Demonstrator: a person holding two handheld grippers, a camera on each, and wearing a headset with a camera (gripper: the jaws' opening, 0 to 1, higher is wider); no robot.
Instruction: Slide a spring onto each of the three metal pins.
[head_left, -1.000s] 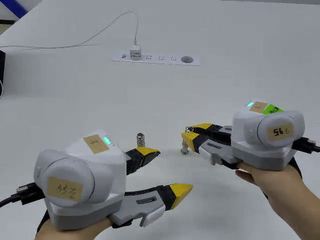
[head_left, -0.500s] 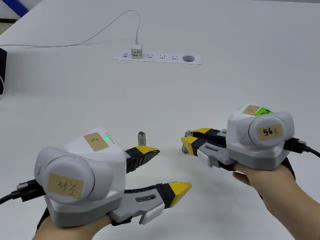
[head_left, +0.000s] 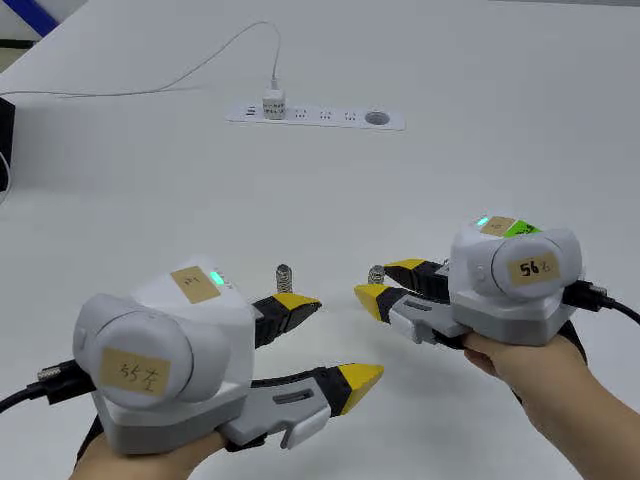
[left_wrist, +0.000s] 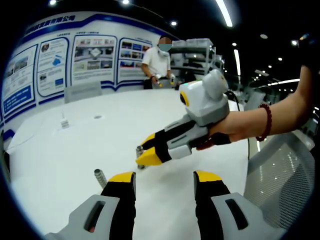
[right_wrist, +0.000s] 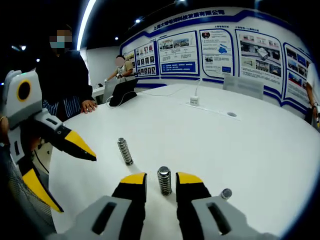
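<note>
Where the yellow tips of the right gripper (right_wrist: 161, 177) stand a little apart, the first pin (right_wrist: 164, 180) stands upright between them with a spring on it. A thin gap shows on each side, so the jaws are released and grasp nothing. The second pin (right_wrist: 124, 151) is just beyond and to the left in the right gripper view, also upright and wearing a spring. The third pin (right_wrist: 226, 193) sits low beside the right jaw, too small to tell whether it carries a spring. All three rest on the white table (head_left: 480, 160). In the head view, the second pin is just past the far jaw tip of the left gripper (head_left: 345, 338). That gripper's jaws are spread wide and hold nothing. A power strip (head_left: 315, 116) lies well beyond, at the far side of the table.
</note>
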